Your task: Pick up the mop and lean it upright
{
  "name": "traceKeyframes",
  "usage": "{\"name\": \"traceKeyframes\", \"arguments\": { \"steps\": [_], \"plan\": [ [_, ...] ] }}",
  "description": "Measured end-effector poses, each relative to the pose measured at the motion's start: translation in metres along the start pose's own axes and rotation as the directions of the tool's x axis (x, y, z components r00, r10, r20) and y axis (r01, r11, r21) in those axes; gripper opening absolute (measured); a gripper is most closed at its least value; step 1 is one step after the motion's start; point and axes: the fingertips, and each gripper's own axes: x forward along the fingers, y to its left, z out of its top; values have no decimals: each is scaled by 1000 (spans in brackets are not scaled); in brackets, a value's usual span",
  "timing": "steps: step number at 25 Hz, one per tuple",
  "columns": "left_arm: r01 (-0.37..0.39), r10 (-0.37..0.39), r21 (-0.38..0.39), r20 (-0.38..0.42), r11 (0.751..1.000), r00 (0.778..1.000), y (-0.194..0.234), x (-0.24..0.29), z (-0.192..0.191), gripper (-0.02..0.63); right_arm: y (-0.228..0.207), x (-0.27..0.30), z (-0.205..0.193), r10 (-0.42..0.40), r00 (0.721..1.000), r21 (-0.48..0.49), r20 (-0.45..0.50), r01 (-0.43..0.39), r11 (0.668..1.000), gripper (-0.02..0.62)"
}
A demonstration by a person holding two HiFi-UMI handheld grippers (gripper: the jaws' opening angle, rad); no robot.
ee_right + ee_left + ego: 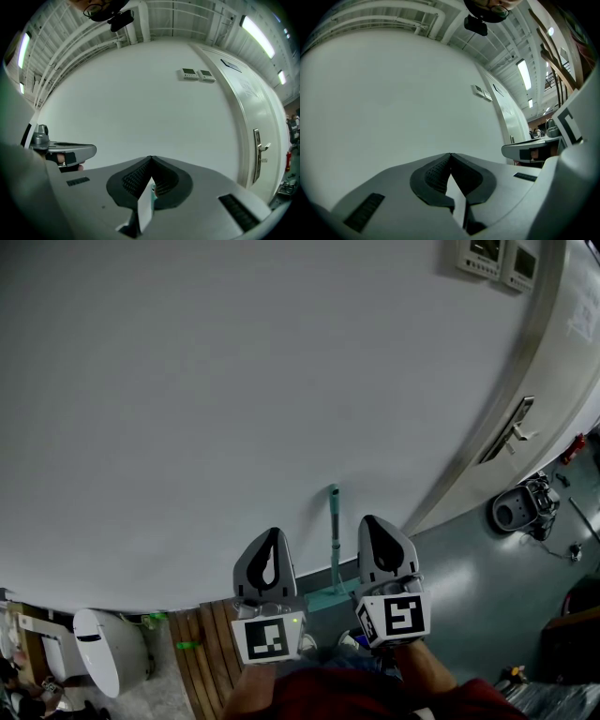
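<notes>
The mop, with a teal handle (334, 531) and a teal head (328, 600) on the floor, stands upright against the white wall (234, 381). It is between my two grippers in the head view, and neither one holds it. My left gripper (273, 532) is shut with nothing in it, and its tips meet in the left gripper view (450, 154). My right gripper (372, 519) is also shut and empty (151, 158). A sliver of the teal mop (153, 199) shows through the slot below its closed tips.
To the right is a white door with a lever handle (511, 432), and two wall panels (497, 259) sit above it. A grey machine (520, 507) rests on the floor by the door. At lower left are wooden slats (206, 652) and a white bin (108, 648).
</notes>
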Motion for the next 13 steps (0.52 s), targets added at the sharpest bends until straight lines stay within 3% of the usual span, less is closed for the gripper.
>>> {"name": "traceKeyframes", "arguments": {
  "steps": [13],
  "plan": [
    [11, -11, 15, -1, 1000, 1000, -5, -5, 3, 14, 0, -5, 2, -1, 1000, -13, 12, 1, 1000, 17]
  ]
}}
